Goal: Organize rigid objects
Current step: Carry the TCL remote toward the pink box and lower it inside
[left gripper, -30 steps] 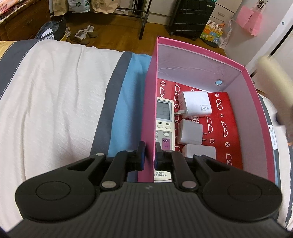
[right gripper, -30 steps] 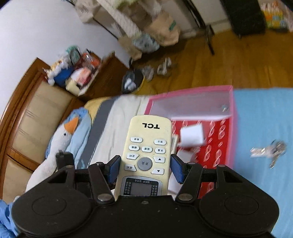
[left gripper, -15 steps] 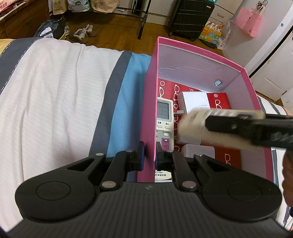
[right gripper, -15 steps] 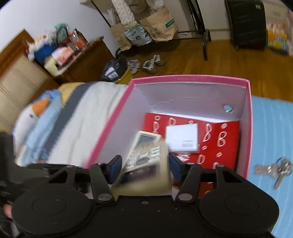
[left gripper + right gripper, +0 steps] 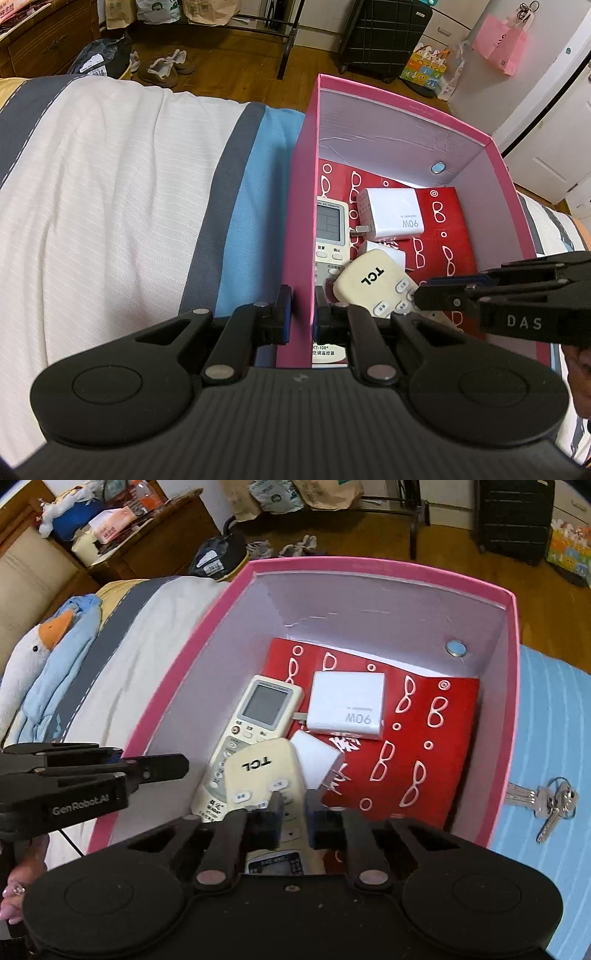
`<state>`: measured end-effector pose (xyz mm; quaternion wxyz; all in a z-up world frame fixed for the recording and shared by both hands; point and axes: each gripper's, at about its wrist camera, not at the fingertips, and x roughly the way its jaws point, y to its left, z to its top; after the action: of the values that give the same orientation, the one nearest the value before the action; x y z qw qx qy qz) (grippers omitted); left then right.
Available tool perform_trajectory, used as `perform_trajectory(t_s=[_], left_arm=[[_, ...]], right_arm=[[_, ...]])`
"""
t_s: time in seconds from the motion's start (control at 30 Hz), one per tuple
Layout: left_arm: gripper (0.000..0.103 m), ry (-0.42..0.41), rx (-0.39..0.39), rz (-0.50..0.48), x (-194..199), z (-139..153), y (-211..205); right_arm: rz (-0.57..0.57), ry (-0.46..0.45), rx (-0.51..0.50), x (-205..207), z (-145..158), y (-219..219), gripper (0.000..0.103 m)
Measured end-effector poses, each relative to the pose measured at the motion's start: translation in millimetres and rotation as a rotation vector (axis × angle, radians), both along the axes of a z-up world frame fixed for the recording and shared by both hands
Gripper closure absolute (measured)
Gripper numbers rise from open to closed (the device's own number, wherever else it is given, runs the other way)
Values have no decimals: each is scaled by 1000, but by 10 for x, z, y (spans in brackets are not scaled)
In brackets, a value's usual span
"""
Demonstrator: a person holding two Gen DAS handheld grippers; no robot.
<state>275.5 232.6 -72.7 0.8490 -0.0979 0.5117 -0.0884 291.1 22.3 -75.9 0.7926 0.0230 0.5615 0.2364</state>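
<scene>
— Left wrist view: how does the left gripper [image 5: 301,317] stand?
— Its jaws are clamped on the side wall of the pink box [image 5: 303,206]. The TCL remote [image 5: 373,280] lies inside the box, just ahead of it and to the right.
— And the right wrist view?
— The right gripper [image 5: 293,814] has just been closing its jaws; they are almost together, nothing gripped. The TCL remote lies just under its fingertips, partly over a second remote [image 5: 264,709]; a white charger [image 5: 347,705] is further ahead

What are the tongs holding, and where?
Left tongs pinch the pink box by its side wall. Right tongs, jaws just closing, hold nothing; TCL remote lies loose inside.
</scene>
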Motion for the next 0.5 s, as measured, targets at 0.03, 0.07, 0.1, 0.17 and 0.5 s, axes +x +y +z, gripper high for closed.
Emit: perform_trajectory(t_s=[0.03,0.07,0.1,0.17,0.5], left_arm=[[93,1,-1,0,0,-3,0],[93,1,-1,0,1,-1,0],[93,1,0,0,-1,1,0],[93,0,-1,0,0,-3,0],[93,2,-2,1,-3,1,-3]], right_arm=[[-7,6,5,14,0,-14,92],[-14,12,11,27,5,-26,93],[-10,1,13,26,21,-27,93],[26,-30,-8,3,40,18,87],[345,-114,-246,-153,-142,554,35]])
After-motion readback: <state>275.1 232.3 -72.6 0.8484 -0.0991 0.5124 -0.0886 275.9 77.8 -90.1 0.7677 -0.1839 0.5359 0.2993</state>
